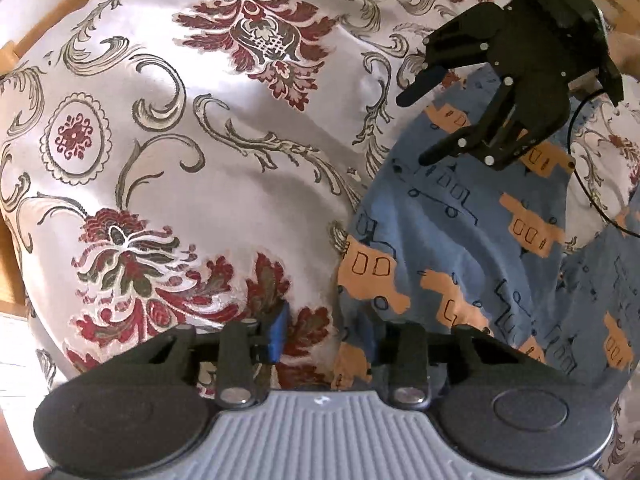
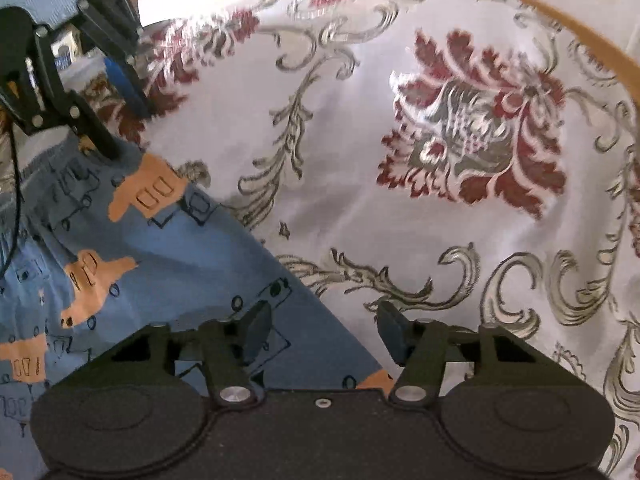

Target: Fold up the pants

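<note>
Left wrist view: patterned tablecloth (image 1: 200, 160) at left, blue printed pants (image 1: 460, 240) spread flat at right. The left gripper (image 1: 332, 336) and right gripper (image 1: 416, 120) hover open and empty. Folding looks not yet begun; next, each must pinch an edge.

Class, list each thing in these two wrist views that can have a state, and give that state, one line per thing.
Pants: spread on the cloth, wrinkled, not yet folded.
Left gripper: open, fingers either side of the pants' edge.
Right gripper: open, low over the pants' edge, holding nothing.
Patterned cloth: spread over the surface, gently rippled.
</note>
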A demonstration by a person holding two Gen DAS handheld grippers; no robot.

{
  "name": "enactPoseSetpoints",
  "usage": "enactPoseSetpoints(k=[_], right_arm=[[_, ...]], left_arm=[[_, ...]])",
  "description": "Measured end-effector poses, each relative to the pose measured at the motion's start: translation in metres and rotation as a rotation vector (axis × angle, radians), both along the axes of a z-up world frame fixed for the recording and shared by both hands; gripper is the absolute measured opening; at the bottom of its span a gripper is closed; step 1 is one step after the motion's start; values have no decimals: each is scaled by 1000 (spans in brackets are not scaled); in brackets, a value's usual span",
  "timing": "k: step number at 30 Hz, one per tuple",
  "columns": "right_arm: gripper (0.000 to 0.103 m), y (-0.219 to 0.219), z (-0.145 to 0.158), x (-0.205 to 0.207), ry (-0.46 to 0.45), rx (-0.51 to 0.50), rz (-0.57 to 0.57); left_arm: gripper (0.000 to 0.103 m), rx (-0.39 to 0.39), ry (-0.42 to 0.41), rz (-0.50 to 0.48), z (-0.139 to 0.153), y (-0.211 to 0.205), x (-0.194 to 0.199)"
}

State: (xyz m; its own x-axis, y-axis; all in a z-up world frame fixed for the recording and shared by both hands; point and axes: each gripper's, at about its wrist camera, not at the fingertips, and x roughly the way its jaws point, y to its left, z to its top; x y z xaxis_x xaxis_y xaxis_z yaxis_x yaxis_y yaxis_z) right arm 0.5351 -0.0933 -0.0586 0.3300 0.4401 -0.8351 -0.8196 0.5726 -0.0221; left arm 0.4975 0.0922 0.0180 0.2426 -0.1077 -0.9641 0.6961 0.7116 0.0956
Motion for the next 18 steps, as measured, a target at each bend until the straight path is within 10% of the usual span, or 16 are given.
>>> enactPoseSetpoints(k=[7,11,18], right_arm=[[52,3,-18,8,66,-49,-26],[4,1,-17,-2,24,-16,-25],[0,-15,1,-32,-103,12,-27]], left_arm=[[13,62,64,-6,-10,-14,2],[4,34,136,29,-15,-14,4],[2,57,33,91,-8,-16,-6]])
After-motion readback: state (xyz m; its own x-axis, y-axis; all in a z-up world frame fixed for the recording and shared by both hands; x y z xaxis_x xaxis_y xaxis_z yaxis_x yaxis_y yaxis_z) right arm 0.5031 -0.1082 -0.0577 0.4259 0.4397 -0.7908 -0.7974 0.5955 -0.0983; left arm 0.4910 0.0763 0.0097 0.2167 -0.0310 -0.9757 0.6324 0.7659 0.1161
